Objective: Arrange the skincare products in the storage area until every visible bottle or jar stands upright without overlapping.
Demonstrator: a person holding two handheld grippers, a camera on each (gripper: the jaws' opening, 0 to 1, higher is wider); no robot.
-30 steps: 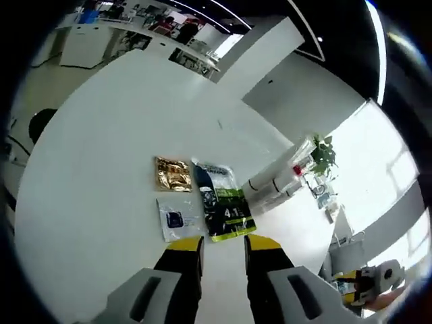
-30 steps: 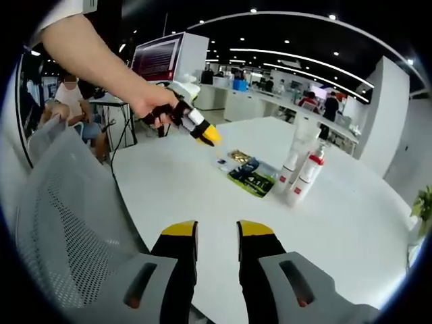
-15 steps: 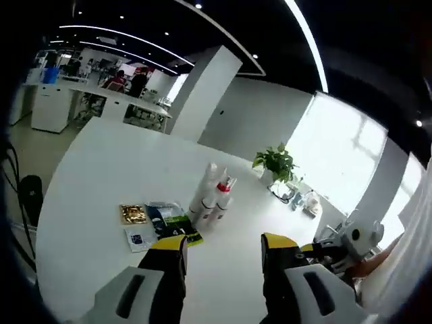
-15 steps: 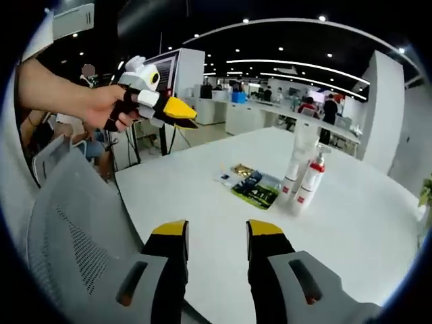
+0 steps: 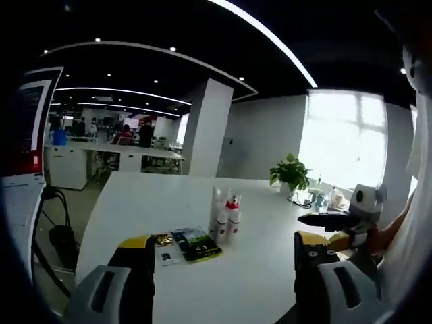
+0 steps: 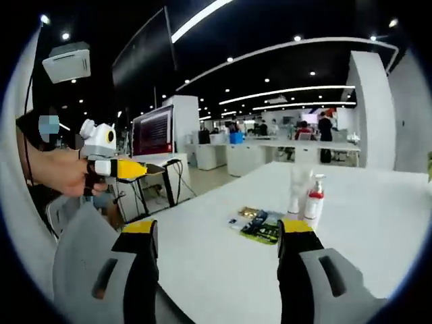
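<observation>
Two white bottles (image 5: 217, 210) and one with a red pump (image 5: 231, 217) stand upright and close together on the round white table (image 5: 135, 209). Flat sachets lie beside them: gold (image 5: 162, 238), dark green (image 5: 198, 244) and white (image 5: 164, 256). My left gripper (image 5: 223, 243) hovers well short of them, jaws wide apart and empty. In the right gripper view the bottles (image 6: 295, 192) and the red-pump bottle (image 6: 312, 200) stand past the sachets (image 6: 260, 227). My right gripper (image 6: 217, 226) is also open and empty, far from them.
A hand holds the left gripper (image 6: 111, 169) off the table's left side; the right gripper (image 5: 341, 221) shows at the right. A grey mesh chair (image 6: 77, 260) stands near the table's edge, with a monitor (image 6: 153, 131) behind. A potted plant (image 5: 290, 174) sits at the far end.
Both grippers' jaws have spread much wider. Both cameras have tilted up to a level view, so the bottles look smaller and farther. The left gripper has drawn back off the table's edge.
</observation>
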